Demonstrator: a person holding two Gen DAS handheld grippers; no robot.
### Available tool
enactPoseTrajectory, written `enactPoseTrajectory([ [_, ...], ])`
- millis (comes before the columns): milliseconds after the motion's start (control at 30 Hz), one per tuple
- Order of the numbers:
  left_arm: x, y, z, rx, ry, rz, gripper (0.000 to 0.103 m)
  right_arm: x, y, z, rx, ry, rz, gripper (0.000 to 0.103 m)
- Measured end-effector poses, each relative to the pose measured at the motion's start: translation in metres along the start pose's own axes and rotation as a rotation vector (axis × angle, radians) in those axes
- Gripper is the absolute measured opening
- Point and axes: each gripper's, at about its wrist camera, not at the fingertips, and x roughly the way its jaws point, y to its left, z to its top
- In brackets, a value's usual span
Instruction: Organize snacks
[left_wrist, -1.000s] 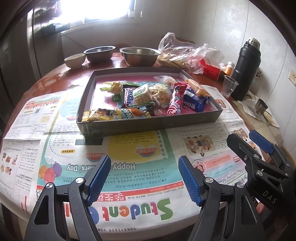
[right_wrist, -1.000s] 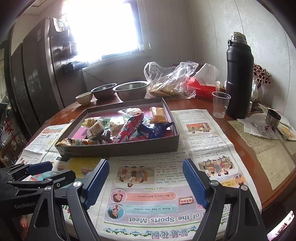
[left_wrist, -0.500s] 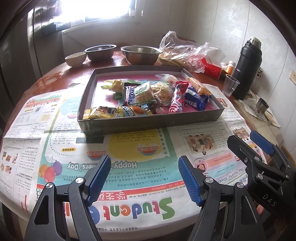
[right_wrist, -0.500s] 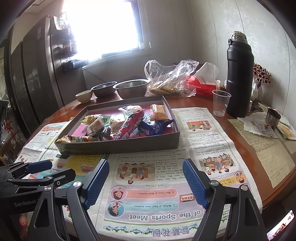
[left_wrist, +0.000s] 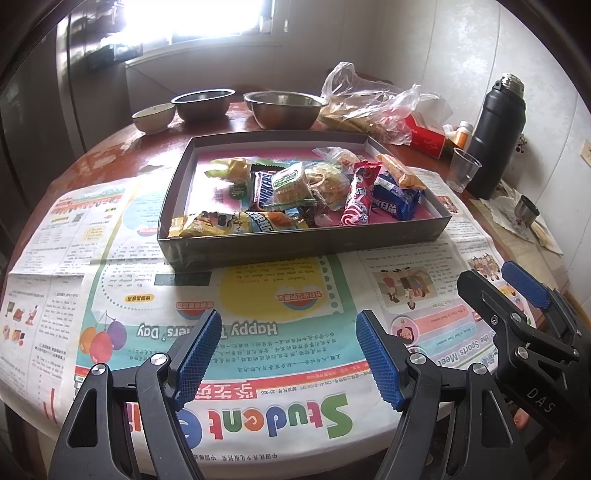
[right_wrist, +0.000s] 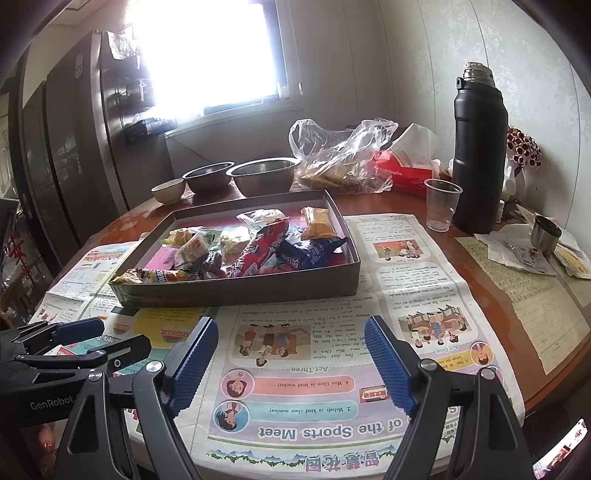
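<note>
The left gripper (left_wrist: 288, 354) and right gripper (right_wrist: 291, 363) both hang with jaws wide (holding nothing) over the newspaper (left_wrist: 258, 295), near the snack box (left_wrist: 303, 240).

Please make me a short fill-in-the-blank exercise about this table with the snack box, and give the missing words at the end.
1. The snacks lie inside a shallow ____.
2. The box rests on a spread-out ____.
3. The clear plastic cup stands beside a tall black ____.
4. The jaws of both grippers are ____, holding nothing.

Missing words: box; newspaper; flask; open
</note>
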Motion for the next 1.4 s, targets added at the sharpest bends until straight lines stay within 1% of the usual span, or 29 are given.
enactPoseTrajectory([
  [800,0.0018,0.0026,0.0012,-0.011,0.0,0.004,0.077,0.0055,0.0015,-0.0007,-0.011,0.017,0.006,0.083],
  [1033,0.0019,0.0023,0.0009,-0.012,-0.001,0.004,0.077,0.0063,0.0031,-0.0015,-0.013,0.019,0.01,0.089],
  [1400,0.0013,0.0027,0.0011,-0.012,-0.002,0.004,0.077,0.0062,0.0021,-0.0031,-0.012,0.021,0.011,0.09],
])
